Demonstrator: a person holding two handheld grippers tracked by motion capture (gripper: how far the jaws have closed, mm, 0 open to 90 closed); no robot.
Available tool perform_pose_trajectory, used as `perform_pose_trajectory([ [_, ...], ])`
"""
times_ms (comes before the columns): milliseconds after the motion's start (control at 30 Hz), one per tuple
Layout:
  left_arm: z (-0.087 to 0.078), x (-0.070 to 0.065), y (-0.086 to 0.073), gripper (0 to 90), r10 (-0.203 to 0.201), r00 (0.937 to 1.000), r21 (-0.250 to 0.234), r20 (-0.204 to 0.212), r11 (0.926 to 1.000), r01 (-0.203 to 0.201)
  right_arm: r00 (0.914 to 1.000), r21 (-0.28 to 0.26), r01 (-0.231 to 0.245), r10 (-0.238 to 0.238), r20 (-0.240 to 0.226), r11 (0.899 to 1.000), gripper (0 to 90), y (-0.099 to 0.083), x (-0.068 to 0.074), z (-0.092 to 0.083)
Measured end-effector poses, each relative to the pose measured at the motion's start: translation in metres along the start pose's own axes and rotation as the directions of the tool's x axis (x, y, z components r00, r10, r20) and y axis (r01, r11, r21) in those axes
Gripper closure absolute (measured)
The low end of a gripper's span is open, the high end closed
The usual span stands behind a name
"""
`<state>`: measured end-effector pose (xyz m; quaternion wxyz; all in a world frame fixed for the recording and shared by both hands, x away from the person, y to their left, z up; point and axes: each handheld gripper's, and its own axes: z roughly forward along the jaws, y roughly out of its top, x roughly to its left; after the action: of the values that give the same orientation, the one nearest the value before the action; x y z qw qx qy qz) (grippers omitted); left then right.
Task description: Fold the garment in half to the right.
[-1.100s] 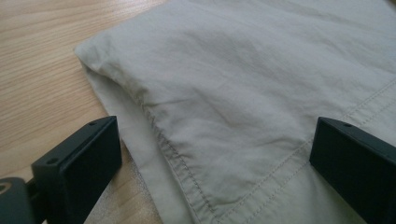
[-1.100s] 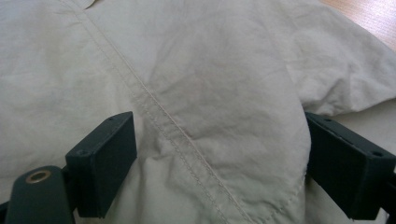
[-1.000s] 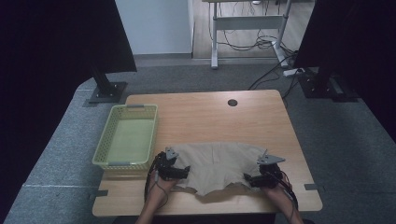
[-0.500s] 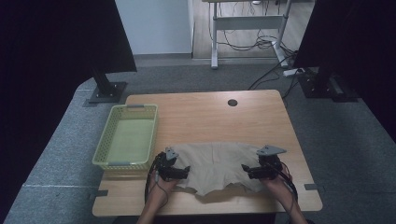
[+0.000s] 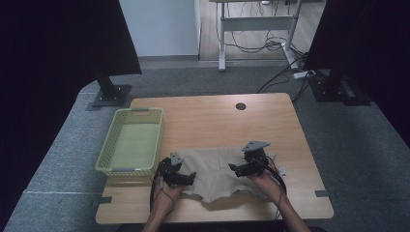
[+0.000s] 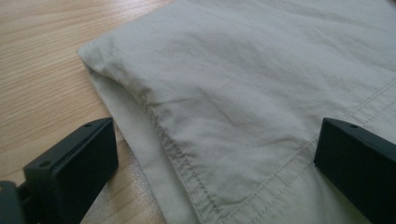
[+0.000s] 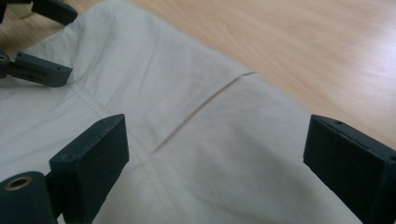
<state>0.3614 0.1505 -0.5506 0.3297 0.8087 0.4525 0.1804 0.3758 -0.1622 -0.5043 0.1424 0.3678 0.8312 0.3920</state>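
On the wooden bench (image 5: 203,116), beige garment (image 5: 217,169) spread flat, unfolded, not yet in basket (image 5: 109,157) at nine o'clock; left hand-held gripper (image 6: 210,158) wide, right hand-held gripper (image 7: 215,158) just opened wide, holding nothing.

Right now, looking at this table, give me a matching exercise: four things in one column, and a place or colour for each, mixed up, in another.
Things:
1. basket
2. cloth
3. left gripper
4. round hole

Descriptions:
A. beige, spread at the table's near edge
B. dark spot near the table's far edge
C. yellow-green, at the table's left side
D. jaws open at the cloth's left end

Pairs: 1-C, 2-A, 3-D, 4-B
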Motion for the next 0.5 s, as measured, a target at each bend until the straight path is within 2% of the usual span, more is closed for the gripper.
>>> perform_pose_trajectory([
  [100,0.0,0.0,0.0,0.0,0.002,1.0,-0.002,-0.002,1.0,-0.002,1.0,0.017,0.004,-0.004,-0.008,1.0,6.4,-0.001,0.004,0.01],
  [200,-0.003,-0.005,-0.001,0.0,0.055,0.9959,-0.03,-0.072,0.9979,-0.057,0.9998,0.075,0.019,-0.02,0.0,0.997,6.4,-0.011,0.01,0.028],
  [233,-0.004,-0.006,-0.001,0.0,0.056,0.995,-0.026,-0.082,0.998,-0.058,0.9996,0.093,0.029,-0.029,0.006,0.995,6.6,-0.015,0.011,0.033],
  [300,-0.004,-0.004,-0.001,0.0,0.029,0.9964,-0.011,-0.079,0.9995,-0.03,0.9994,0.109,0.032,-0.033,0.009,0.994,5.4,-0.022,0.011,0.039],
  [333,-0.004,-0.002,-0.001,0.0,0.011,0.9974,-0.007,-0.071,0.9999,-0.011,1.0,0.095,0.008,-0.008,0.001,0.995,5.4,-0.024,0.01,0.04],
  [400,-0.003,0.002,-0.002,0.0,-0.044,0.998,0.004,-0.044,0.999,0.044,1.0,0.086,-0.002,0.003,-0.01,0.996,5.6,-0.026,0.008,0.039],
  [500,-0.003,0.003,-0.003,0.0,-0.045,0.9982,0.003,-0.04,0.999,0.045,0.9999,0.073,-0.01,0.01,-0.008,0.997,5.5,-0.028,0.008,0.039],
])
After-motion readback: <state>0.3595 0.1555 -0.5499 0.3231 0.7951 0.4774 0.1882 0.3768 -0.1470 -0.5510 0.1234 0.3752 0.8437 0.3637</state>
